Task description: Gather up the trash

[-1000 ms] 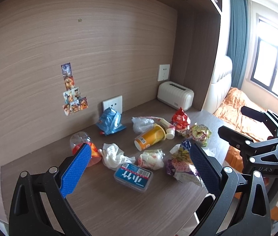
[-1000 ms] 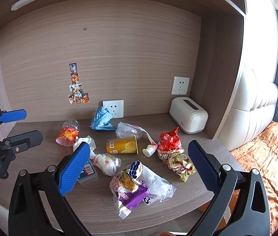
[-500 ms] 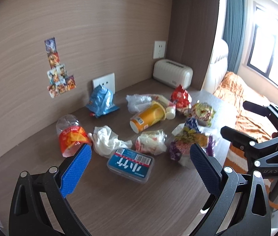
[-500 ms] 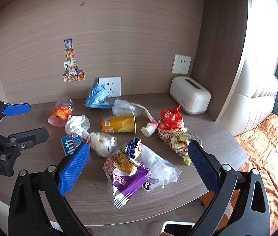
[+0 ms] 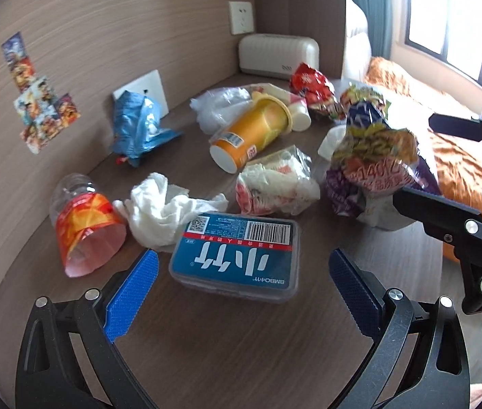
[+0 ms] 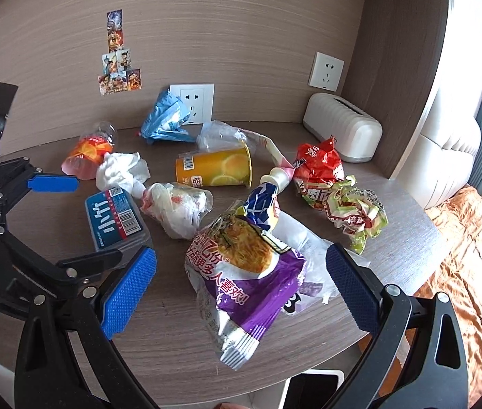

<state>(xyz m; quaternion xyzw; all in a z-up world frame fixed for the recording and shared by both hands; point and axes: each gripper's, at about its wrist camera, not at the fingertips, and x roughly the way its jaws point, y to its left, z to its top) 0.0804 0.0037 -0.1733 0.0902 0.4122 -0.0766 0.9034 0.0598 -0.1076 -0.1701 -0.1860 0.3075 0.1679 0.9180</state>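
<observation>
My surface (image 6: 408,218) is a dark wood desk walled behind and on the right, its open front edge just under both grippers. Bare wood lies only along that near edge. My right gripper (image 6: 241,283) is spread wide, the purple snack bag (image 6: 244,283) lying between its fingers. My left gripper (image 5: 241,289) is equally wide, the blue-labelled plastic box (image 5: 237,252) just ahead between its pads, crumpled white tissue (image 5: 162,208) touching the box's far corner.
</observation>
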